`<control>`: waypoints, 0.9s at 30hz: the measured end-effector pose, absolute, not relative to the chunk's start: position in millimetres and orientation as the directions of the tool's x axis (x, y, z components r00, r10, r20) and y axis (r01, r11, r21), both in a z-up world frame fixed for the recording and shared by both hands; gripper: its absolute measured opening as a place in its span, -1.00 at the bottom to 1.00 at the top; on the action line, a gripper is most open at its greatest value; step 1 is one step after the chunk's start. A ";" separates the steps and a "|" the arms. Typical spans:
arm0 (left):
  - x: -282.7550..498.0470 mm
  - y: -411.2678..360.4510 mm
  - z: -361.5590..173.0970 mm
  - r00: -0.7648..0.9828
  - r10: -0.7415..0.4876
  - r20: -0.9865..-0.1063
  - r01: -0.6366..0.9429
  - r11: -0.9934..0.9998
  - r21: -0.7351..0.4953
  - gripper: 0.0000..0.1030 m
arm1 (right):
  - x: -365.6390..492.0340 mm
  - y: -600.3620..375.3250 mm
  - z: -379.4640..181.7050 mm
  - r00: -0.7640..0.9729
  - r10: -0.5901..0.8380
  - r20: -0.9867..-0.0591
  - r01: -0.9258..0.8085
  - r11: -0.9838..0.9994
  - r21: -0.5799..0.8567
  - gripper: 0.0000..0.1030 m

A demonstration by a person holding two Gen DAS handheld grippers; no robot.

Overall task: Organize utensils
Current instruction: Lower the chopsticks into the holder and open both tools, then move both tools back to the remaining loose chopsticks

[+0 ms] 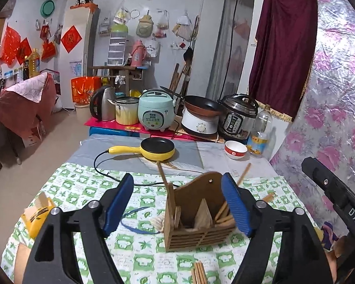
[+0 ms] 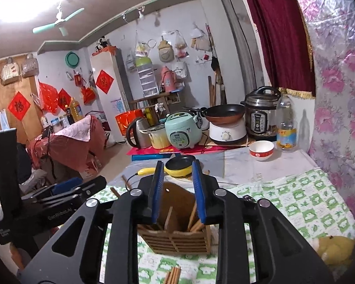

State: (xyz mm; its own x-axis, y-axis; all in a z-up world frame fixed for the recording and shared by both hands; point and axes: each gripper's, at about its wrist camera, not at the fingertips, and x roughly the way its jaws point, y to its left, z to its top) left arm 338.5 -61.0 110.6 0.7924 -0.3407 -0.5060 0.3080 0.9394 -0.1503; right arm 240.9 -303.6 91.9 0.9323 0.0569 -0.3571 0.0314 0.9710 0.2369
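Nearest us, the left gripper [image 1: 177, 201] has its two blue pads spread wide with nothing between them, and the right gripper [image 2: 178, 190] is likewise parted, narrower, holding nothing. Beyond both stands one wooden utensil holder [image 1: 196, 222] upright on the green-and-white checked cloth of the surface [image 1: 82, 184]; we count two compartments, the right one filled with chopsticks [image 1: 224, 215] leaning rightward, too bunched to count. A loose bundle of chopsticks [image 1: 198, 273] lies on the cloth just in front of the holder. Farther back sit one yellow electric frying pan [image 1: 157, 149] and one red-and-white bowl [image 1: 235, 149]. Only the left wrist view shows a blue cord [image 1: 132, 222] and a yellow box [image 1: 37, 215]; only the right wrist view shows a yellow plush toy [image 2: 336, 248] at the surface's right edge.
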 end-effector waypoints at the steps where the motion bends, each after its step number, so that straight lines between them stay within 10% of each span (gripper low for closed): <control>1: 329.5 -59.6 111.3 0.796 -0.338 -0.502 0.308 0.940 -0.145 0.55 | 234.0 -302.8 93.0 0.932 0.052 -0.359 0.035 0.972 0.234 -0.39; 27: 190.4 -5.6 94.0 0.824 -0.258 -0.505 0.254 0.964 -0.078 0.74 | 74.1 -275.7 89.9 0.935 0.001 -0.355 0.065 0.983 0.173 0.23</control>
State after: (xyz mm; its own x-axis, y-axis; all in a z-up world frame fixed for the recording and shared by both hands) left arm 190.4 -5.6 94.0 0.8240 -0.2578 -0.5046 0.2537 0.9641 -0.0782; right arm 74.1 -275.7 89.9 0.9349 0.0006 -0.3548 0.0652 0.9827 0.1734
